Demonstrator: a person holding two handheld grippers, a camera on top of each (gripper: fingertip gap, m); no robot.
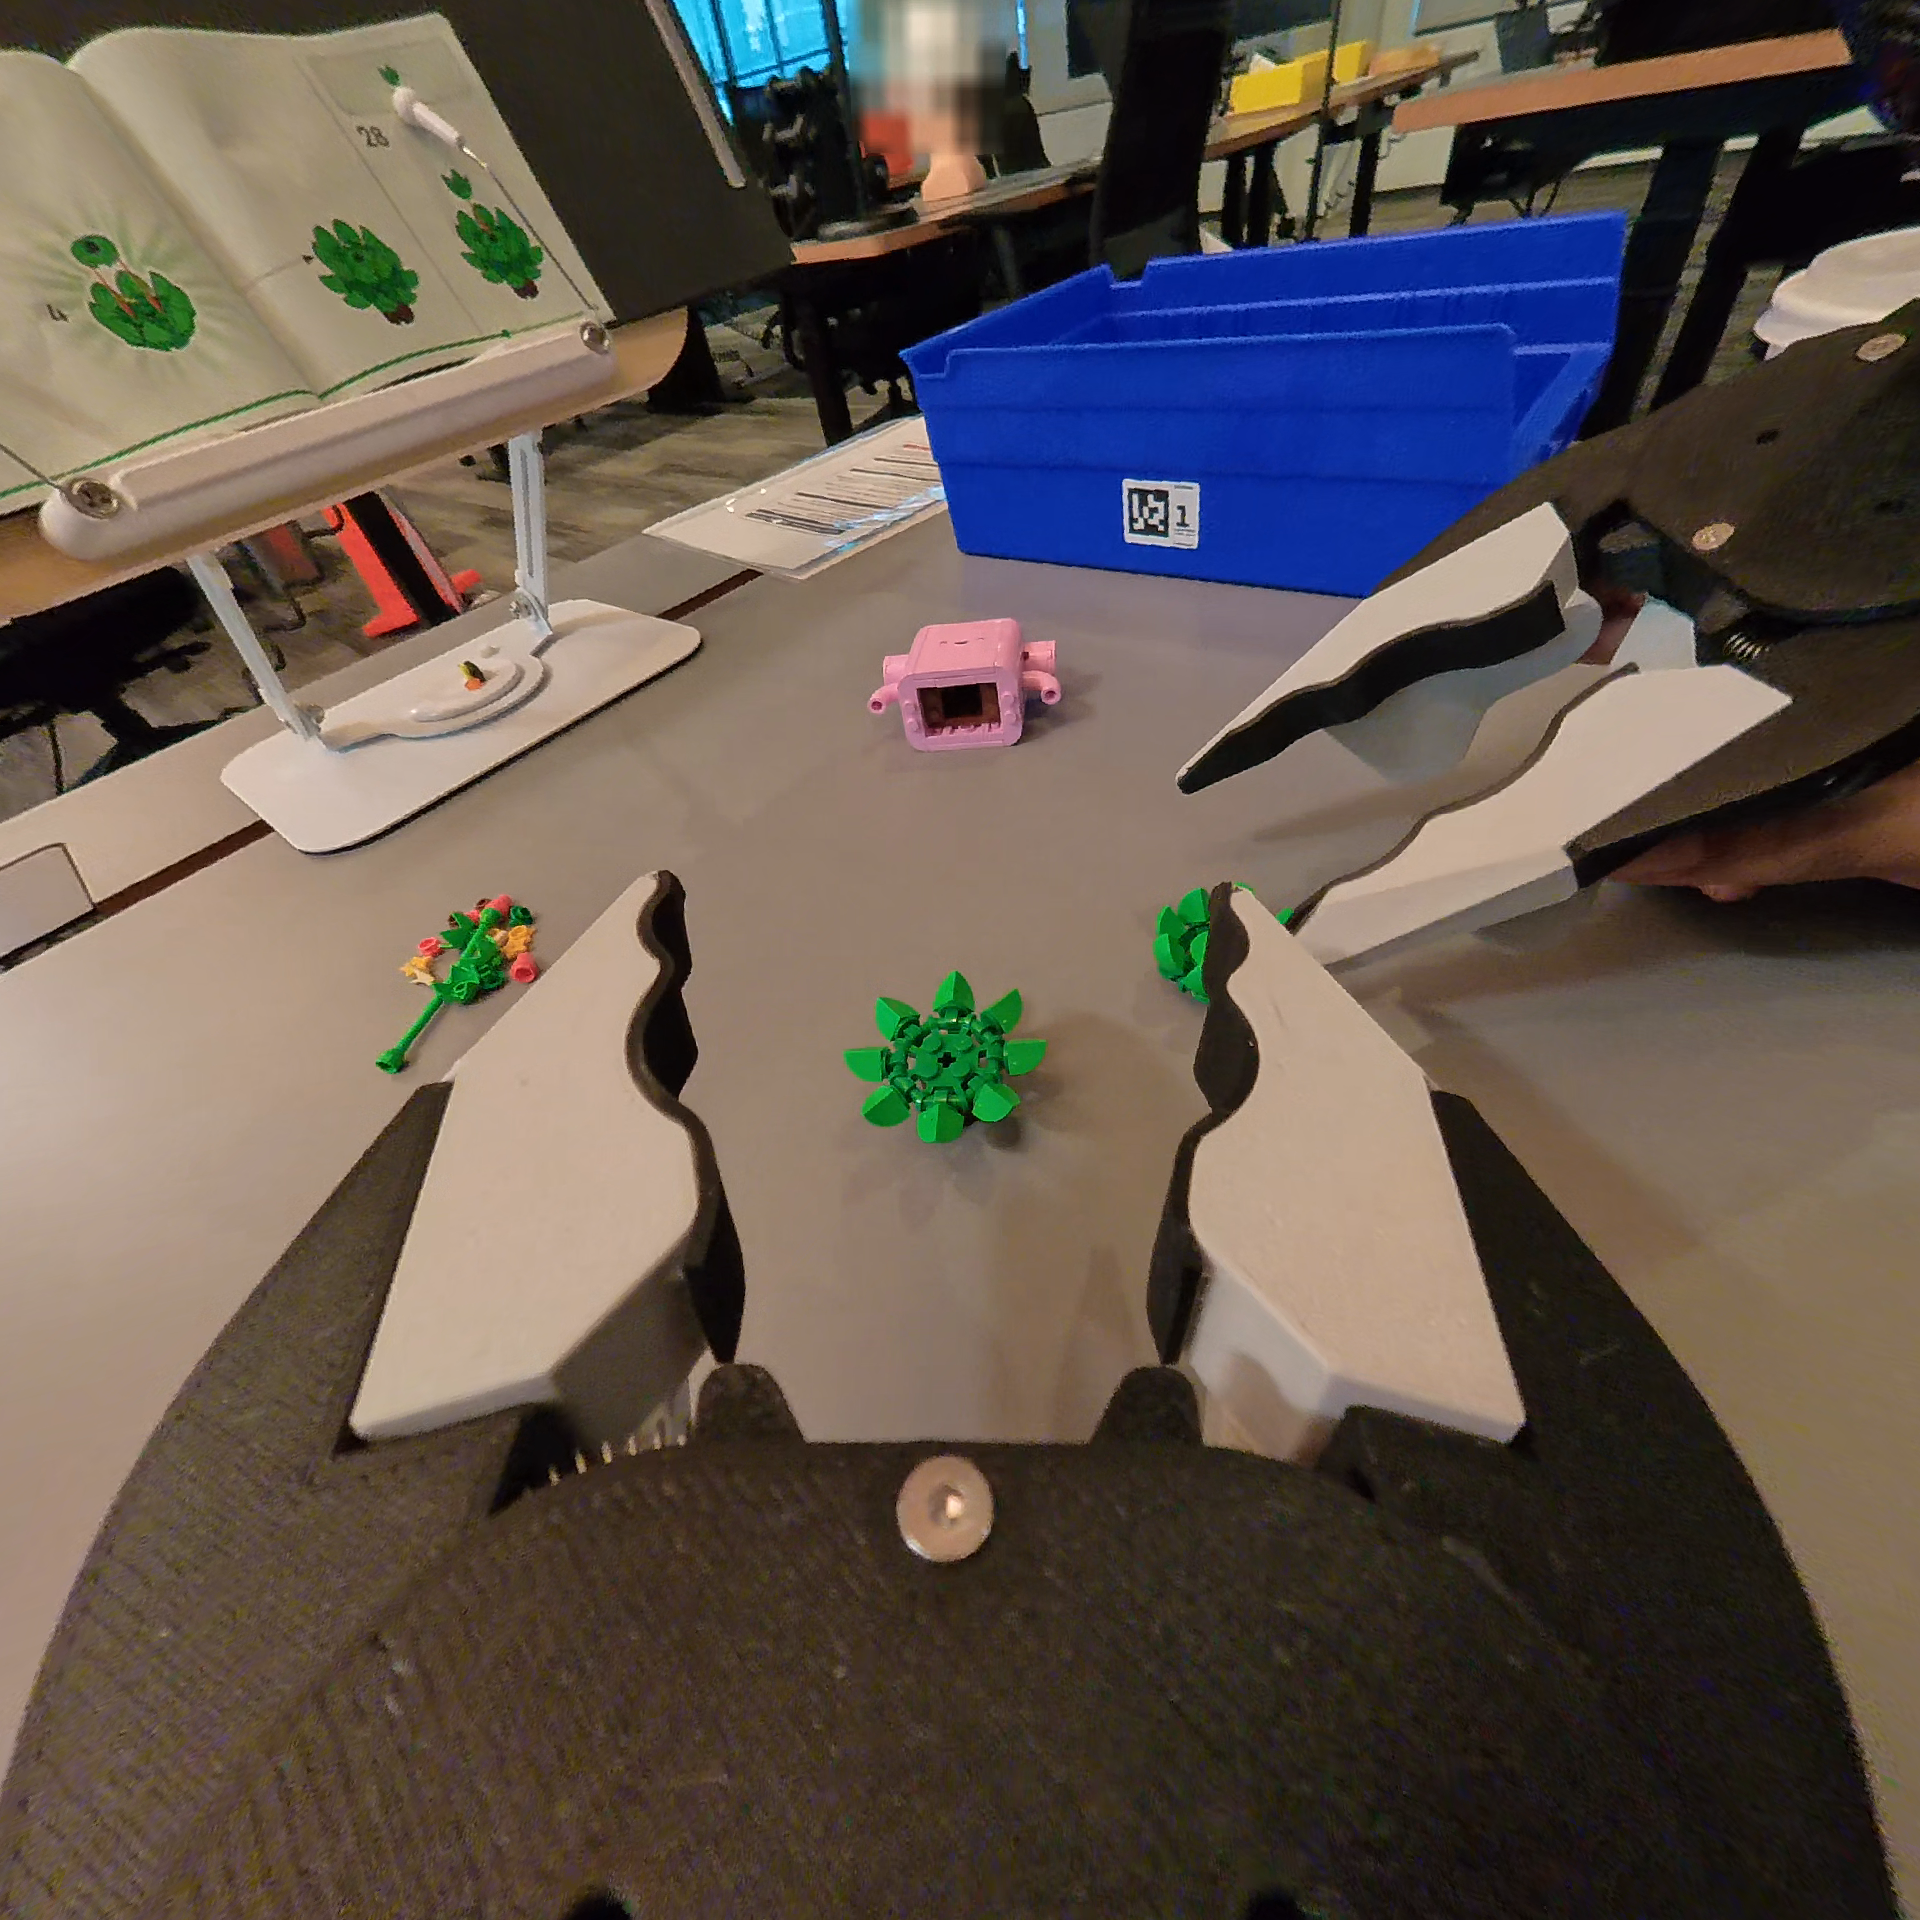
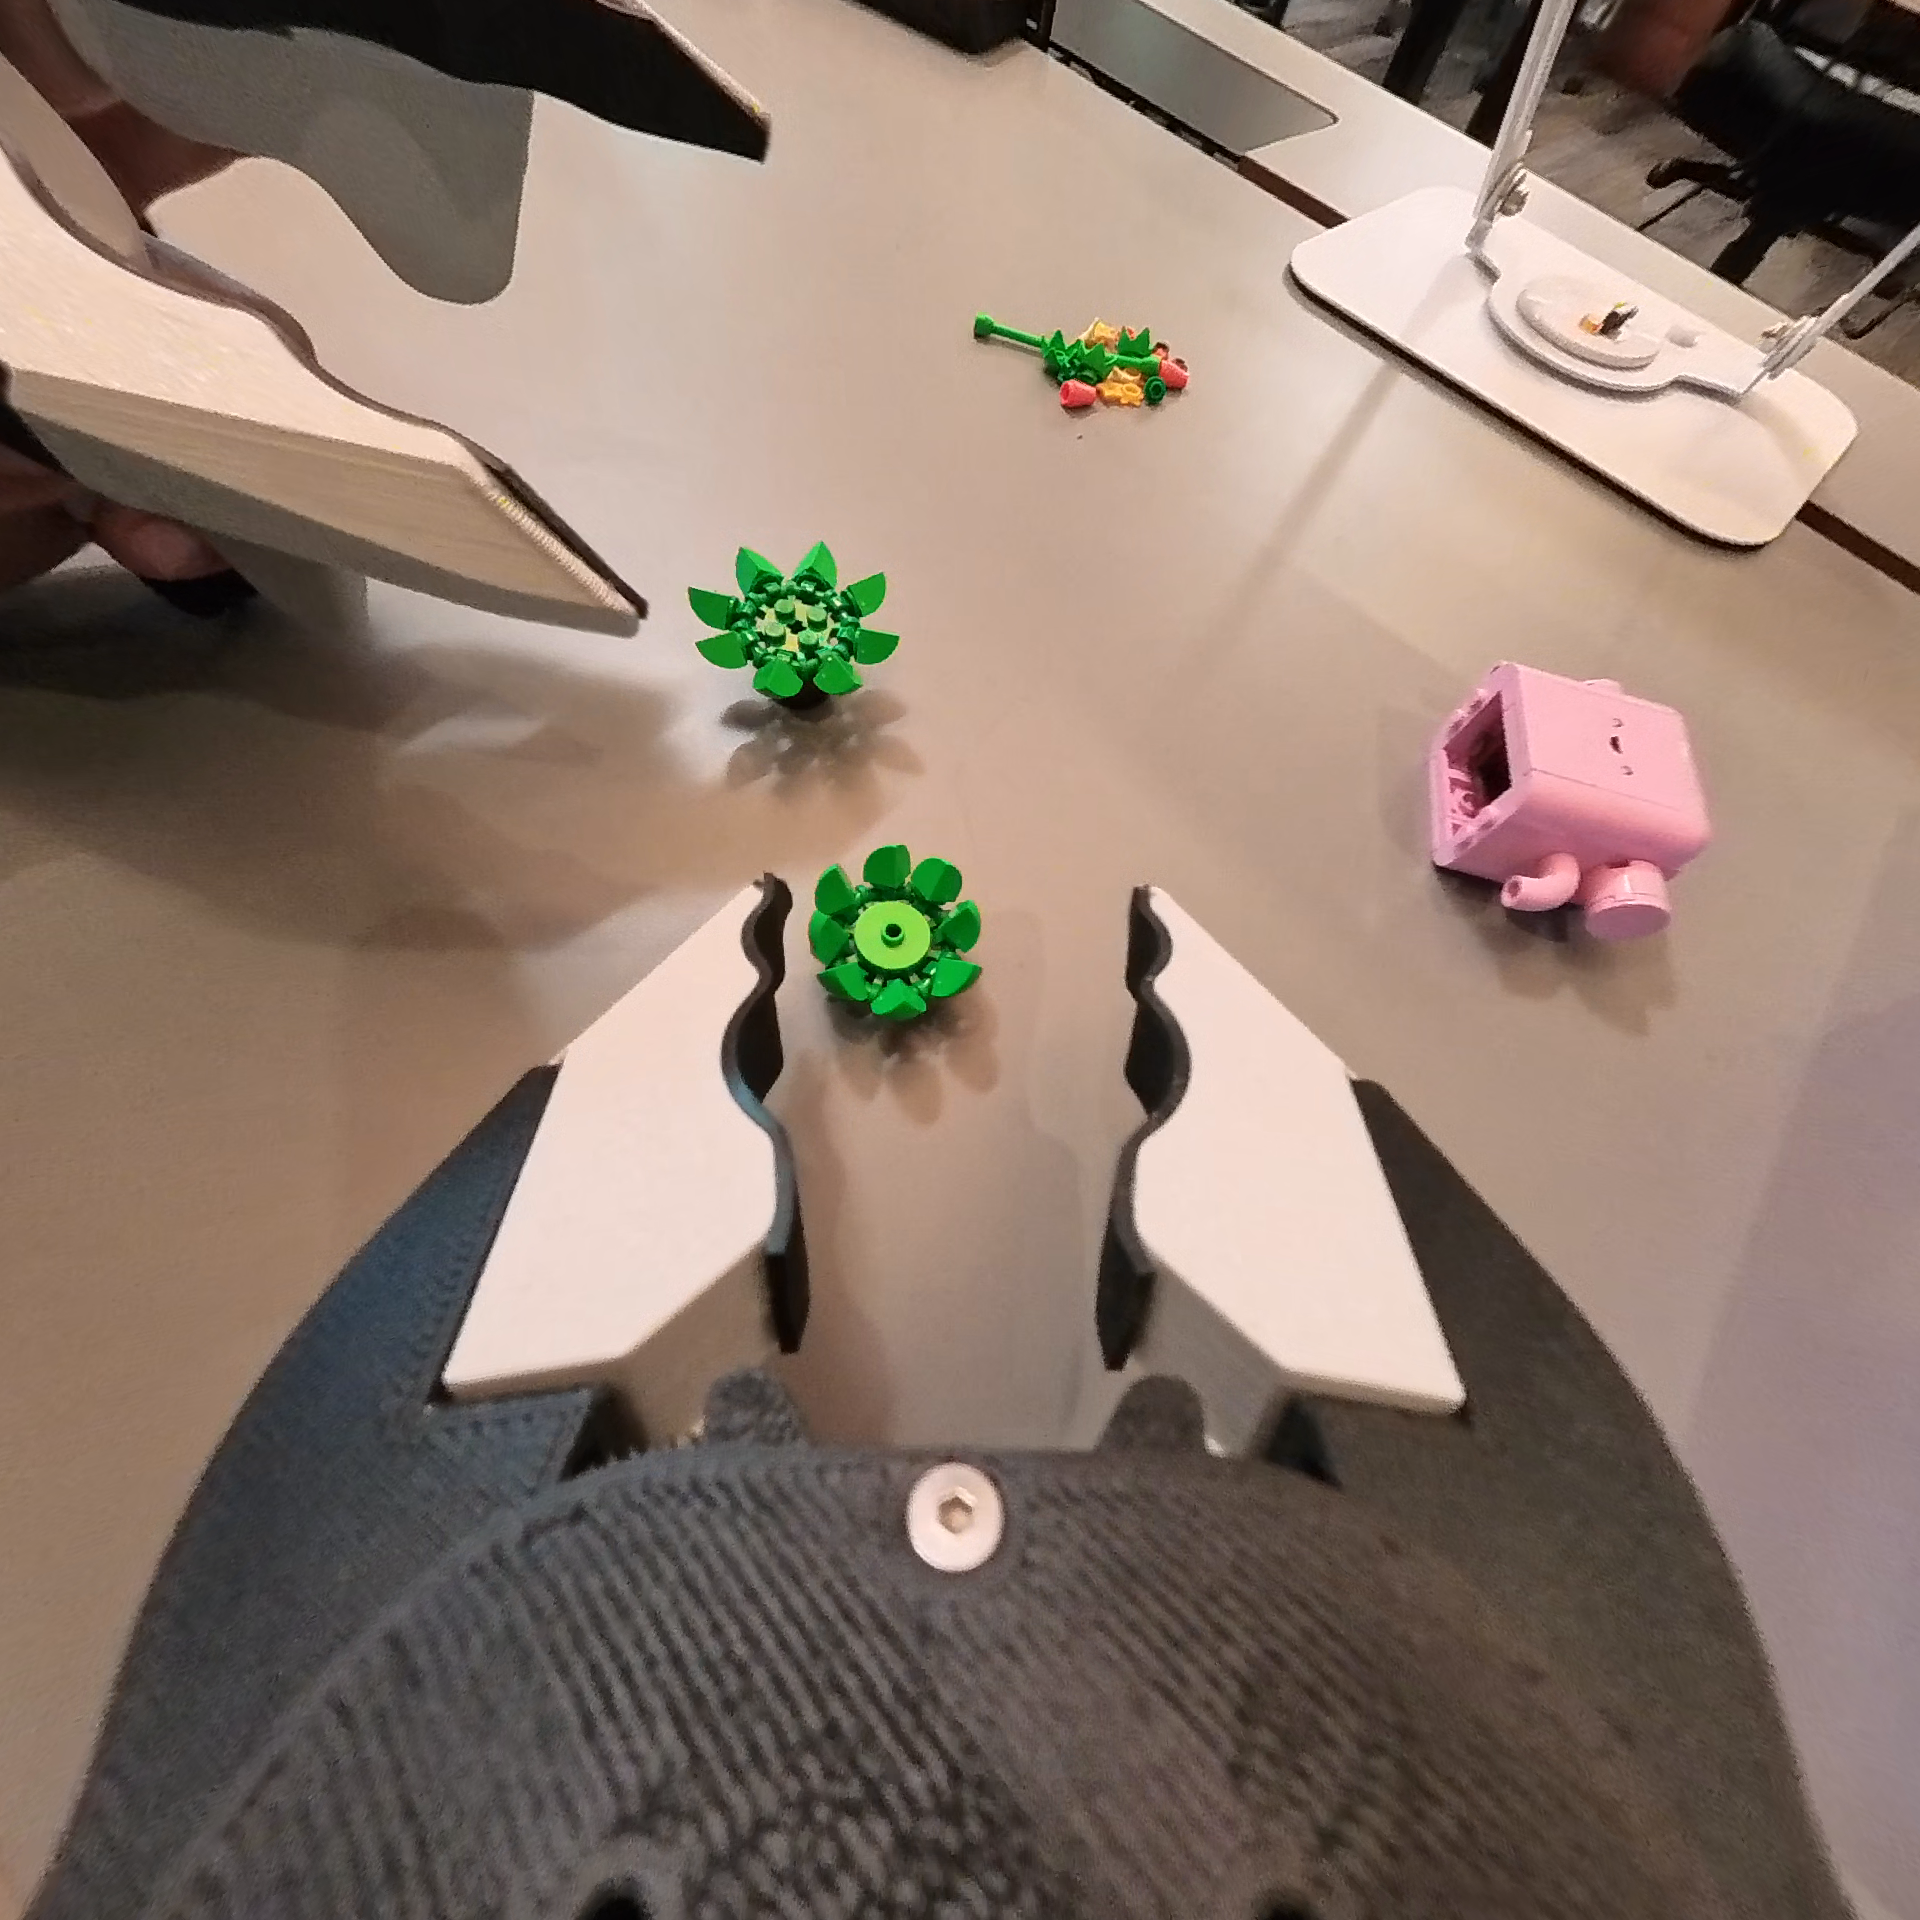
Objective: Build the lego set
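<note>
Both grippers spread wide and empty over a grey table (image 1: 727,1226) strewn with Lego sub-builds.

The left gripper (image 1: 951,914) hangs released, a spiky green leaf rosette (image 1: 943,1058) on the table between its fingers; the right gripper (image 2: 951,904) is likewise released, a rounder green leaf cluster with a lime centre (image 2: 896,943) just beside its left fingertip; farther off lie a pink cube-shaped build (image 1: 961,686) on its side, a small heap of green stems and red and yellow bits (image 1: 470,951), a stand holding an open instruction booklet (image 1: 260,229), and a blue bin (image 1: 1247,416).
</note>
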